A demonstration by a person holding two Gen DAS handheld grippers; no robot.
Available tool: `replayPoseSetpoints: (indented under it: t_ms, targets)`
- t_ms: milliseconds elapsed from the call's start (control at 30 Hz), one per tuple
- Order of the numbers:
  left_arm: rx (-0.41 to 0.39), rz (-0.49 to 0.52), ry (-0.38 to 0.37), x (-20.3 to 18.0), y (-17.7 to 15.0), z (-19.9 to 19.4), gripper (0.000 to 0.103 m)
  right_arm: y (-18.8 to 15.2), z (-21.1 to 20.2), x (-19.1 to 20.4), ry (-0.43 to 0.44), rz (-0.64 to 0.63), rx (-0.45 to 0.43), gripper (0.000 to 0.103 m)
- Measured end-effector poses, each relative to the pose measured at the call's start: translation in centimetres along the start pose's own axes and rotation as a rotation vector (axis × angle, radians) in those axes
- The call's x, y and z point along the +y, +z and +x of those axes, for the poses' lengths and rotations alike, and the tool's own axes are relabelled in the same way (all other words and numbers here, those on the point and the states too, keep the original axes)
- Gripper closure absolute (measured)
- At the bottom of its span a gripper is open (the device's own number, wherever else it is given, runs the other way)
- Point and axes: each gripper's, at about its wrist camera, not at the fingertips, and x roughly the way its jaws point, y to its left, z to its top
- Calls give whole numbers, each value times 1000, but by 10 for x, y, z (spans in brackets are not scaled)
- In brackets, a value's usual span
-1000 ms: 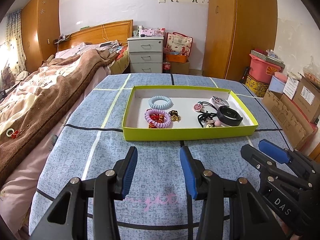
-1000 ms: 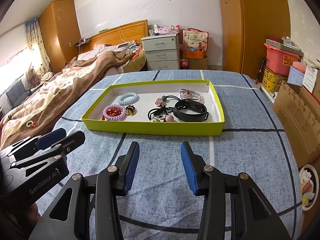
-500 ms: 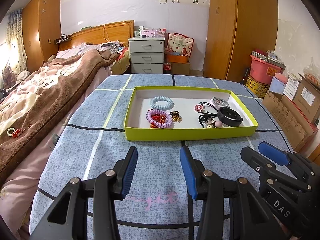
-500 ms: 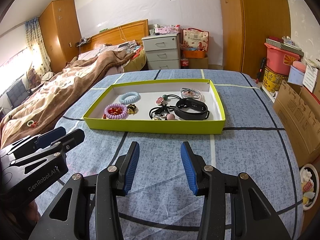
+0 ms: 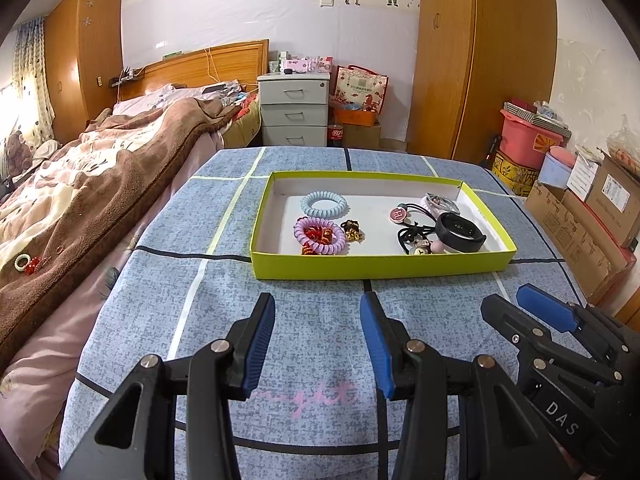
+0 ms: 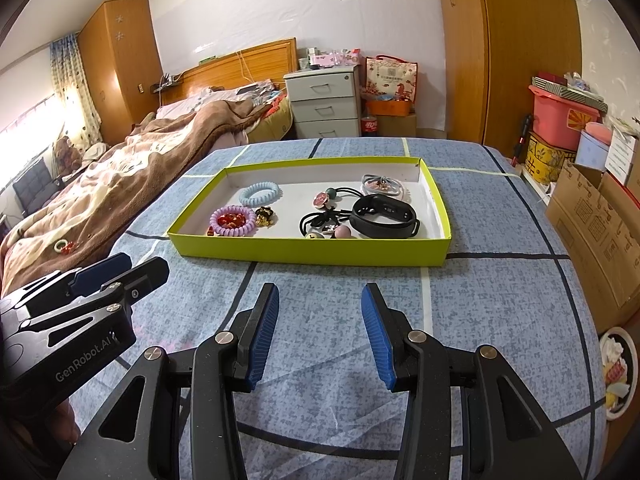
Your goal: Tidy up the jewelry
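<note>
Lying beyond each open hand-held gripper [image 5: 318, 312] [image 6: 320, 304], jewelry tray [image 5: 380, 266]

A table [image 5: 168, 320] covered with a blue-grey speckled cloth, crossed by dark and pale lines and marked with faint pink lettering near its front edge, carried the things. Directly on it, toward the far half, lay a shallow lime-green tray [image 5: 380, 266] with a white floor, set roughly square to the cloth's lines and crossing one dark line at its near wall. The near half of the cloth was bare fabric, and in the right wrist view the tray [image 6: 312, 254] sat a little left of the table's middle, well apart from the right edge.
</note>
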Motion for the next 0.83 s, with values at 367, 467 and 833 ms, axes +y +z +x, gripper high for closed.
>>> replayPoseSetpoints:
  t_ms: [367, 467, 833]
  targets:
    - [2, -1, 3, 1, -2, -1, 57, -2, 0, 1, -1, 0, 3, 59]
    - [1, -1, -2, 1, -2, -1, 57, -1, 0, 1, -1, -1, 3, 59]
    - [5, -2, -5, 0, -2, -2, 57, -2, 0, 1, 0, -1, 2, 59]
